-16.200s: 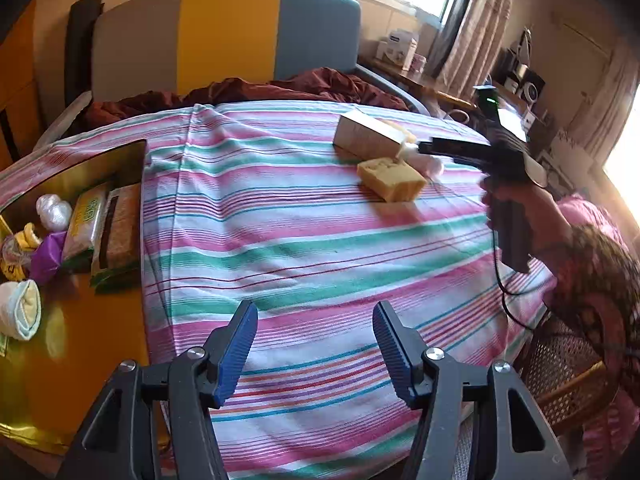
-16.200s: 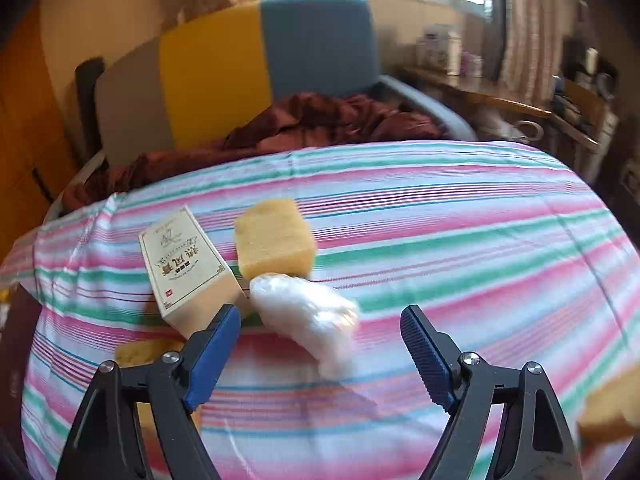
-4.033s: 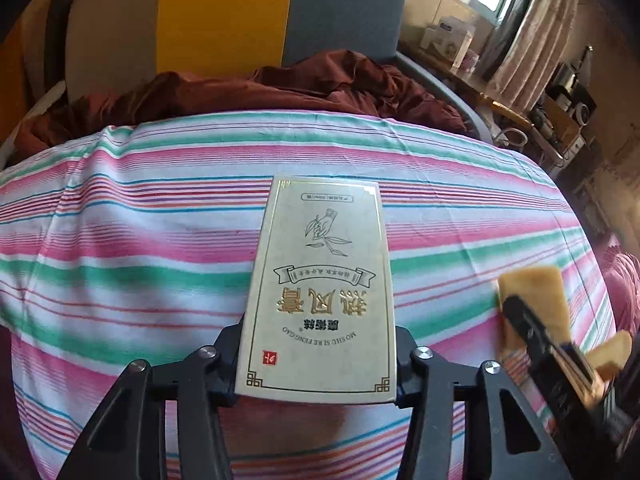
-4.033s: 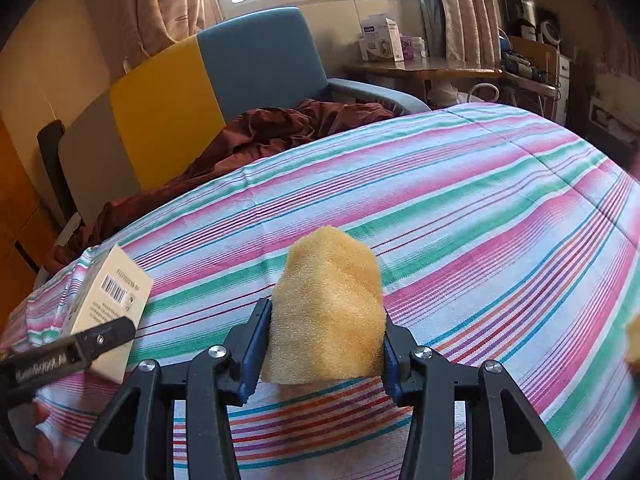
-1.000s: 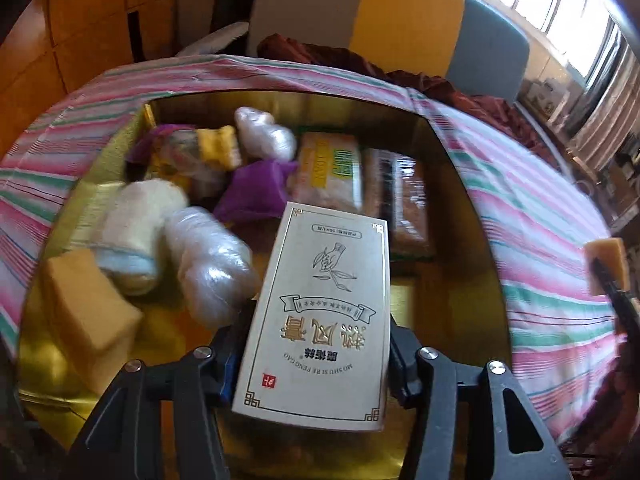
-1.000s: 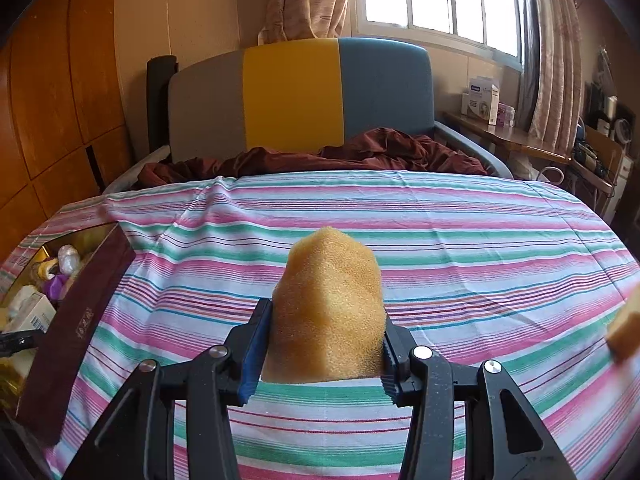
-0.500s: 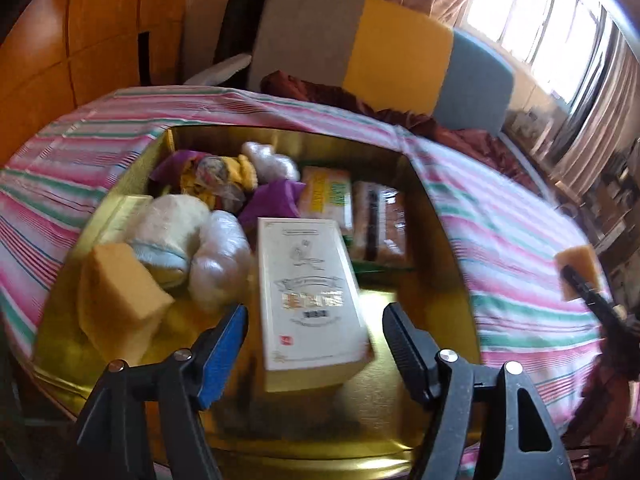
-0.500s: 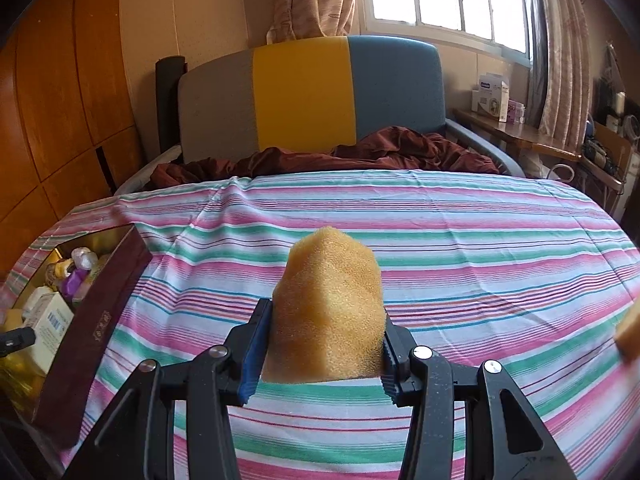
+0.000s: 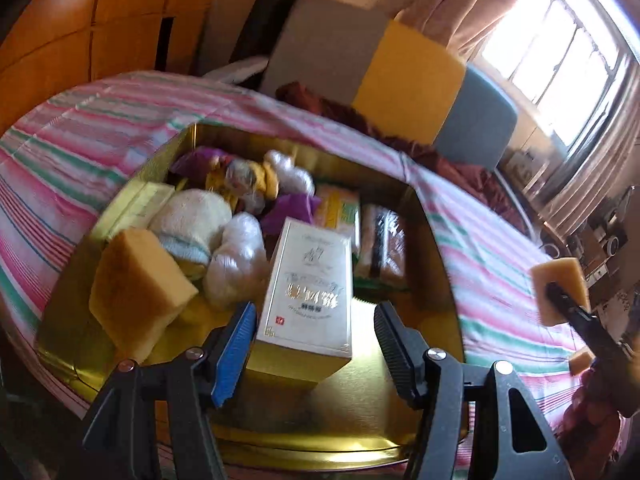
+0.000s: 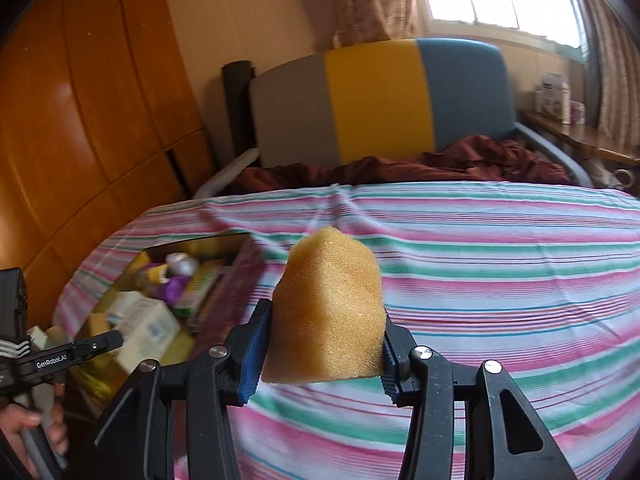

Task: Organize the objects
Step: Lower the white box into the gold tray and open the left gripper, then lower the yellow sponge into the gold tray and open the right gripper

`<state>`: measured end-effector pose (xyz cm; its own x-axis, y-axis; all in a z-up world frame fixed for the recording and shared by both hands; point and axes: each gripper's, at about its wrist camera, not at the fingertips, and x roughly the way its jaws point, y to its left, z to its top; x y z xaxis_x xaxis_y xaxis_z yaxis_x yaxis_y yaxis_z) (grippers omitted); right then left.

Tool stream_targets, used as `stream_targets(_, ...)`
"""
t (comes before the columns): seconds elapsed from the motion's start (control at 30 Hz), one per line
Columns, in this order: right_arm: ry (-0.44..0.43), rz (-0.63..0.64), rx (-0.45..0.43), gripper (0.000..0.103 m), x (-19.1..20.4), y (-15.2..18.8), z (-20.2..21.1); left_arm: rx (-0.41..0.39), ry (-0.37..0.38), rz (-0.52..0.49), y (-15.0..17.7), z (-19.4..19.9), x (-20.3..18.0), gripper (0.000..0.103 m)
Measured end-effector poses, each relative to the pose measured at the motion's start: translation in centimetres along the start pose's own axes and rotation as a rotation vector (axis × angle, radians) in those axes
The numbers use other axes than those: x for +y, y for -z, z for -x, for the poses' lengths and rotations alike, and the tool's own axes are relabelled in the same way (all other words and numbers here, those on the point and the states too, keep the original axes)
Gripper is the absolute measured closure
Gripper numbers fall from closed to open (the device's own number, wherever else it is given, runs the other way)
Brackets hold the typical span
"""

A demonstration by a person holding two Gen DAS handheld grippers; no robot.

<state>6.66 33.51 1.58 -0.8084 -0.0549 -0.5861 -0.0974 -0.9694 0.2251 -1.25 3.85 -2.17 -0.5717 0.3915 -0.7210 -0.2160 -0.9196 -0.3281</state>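
left hand-held gripper [image 9: 314, 346]: jaws apart, just closing a little, white box [image 9: 310, 284] lying free in gold tray [image 9: 436, 248] | right hand-held gripper [image 10: 325, 354]: clamped on yellow sponge [image 10: 328, 314] above striped table [image 10: 500, 248]

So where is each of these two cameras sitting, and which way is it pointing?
Left wrist: rides the left gripper, looking down into the gold box at the white carton; its open fingers show, clear of the carton.
Right wrist: rides the right gripper, looking across the striped cloth toward the chair; its fingers clamp a yellow sponge, and a hand shows.
Shared: both see the gold box, the carton, the cloth, the chair and the other gripper.
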Motion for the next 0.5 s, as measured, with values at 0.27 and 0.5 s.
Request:
stream_targets(0.27, -0.077, 0.093, 0.044, 0.055, 5.3, 0.4, -0.7, -0.081, 0.023, 0.007, -0.8, 2.1, 0.2, 0.041)
stream_targets(0.5, -0.142, 0.154, 0.117, 0.055, 9.5, 1.0, -1.5, -0.080, 0.013, 0.023, -0.5, 2.8, 1.6, 0.041)
